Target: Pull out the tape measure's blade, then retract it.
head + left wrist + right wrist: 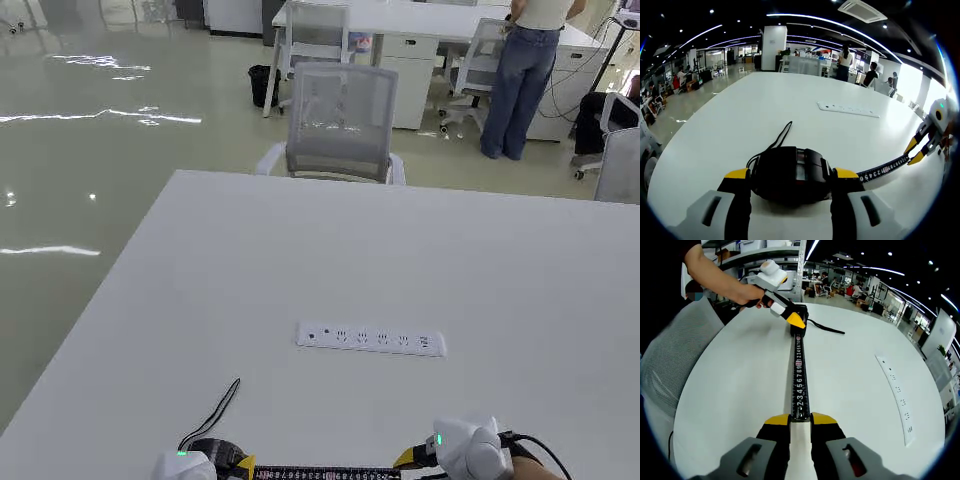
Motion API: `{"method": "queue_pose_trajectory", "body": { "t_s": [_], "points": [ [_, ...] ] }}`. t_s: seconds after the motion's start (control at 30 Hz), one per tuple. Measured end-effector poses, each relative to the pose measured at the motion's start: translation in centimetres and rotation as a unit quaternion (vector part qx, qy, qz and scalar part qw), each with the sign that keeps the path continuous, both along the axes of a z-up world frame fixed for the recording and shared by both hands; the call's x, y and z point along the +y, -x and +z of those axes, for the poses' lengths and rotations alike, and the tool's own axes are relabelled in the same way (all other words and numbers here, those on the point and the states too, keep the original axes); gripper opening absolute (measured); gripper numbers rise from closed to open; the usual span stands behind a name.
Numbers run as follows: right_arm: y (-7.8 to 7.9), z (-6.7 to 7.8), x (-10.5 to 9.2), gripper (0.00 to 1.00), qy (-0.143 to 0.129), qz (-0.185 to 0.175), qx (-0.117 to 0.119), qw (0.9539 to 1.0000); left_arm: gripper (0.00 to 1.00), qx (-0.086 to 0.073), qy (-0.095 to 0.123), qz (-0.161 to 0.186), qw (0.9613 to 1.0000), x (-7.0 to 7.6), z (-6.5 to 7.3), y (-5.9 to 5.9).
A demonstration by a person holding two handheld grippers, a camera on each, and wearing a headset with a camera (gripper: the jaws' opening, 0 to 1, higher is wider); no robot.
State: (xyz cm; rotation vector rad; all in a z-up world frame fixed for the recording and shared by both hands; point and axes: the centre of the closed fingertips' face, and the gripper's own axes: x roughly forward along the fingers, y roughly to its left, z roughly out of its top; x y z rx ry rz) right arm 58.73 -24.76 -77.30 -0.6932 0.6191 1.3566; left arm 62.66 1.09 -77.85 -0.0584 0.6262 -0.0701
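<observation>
The left gripper (791,176) is clamped across the black tape measure case (790,162), which sits on the white table (350,250) near the person's edge, with its strap (781,136) trailing away from it. The right gripper (800,421) has its jaws closed on the free end of the blade (799,370). The blade runs flat along the table between the two grippers, well apart from the power strip (370,339). Judged status: blade extended, retraction pending. Hazard: the hold on the blade end is narrow; if it slips, the spring would likely whip the blade back into the case. Hazard: lifting or twisting the right gripper could kink the blade. Hazard: a loose clamp could let the case rotate or skid during the return
</observation>
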Motion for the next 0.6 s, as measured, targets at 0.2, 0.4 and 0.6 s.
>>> {"method": "queue_pose_trajectory", "body": {
  "t_s": [0.2,0.4,0.6],
  "points": [
    [-0.04,0.04,0.19,0.13,-0.001,0.0,-0.001,1.0,0.61,0.0,0.004,-0.001,1.0,0.06,0.04,0.01],
    [-0.1,0.07,0.42,0.13,-0.002,0.001,-0.001,1.0,0.61,0.001,0.007,-0.001,1.0,0.11,0.12,0.04],
    [-0.07,0.17,0.68,0.13,-0.003,0.002,-0.002,1.0,0.61,0.001,0.006,-0.001,1.0,0.13,0.12,0.05]
  ]
}}
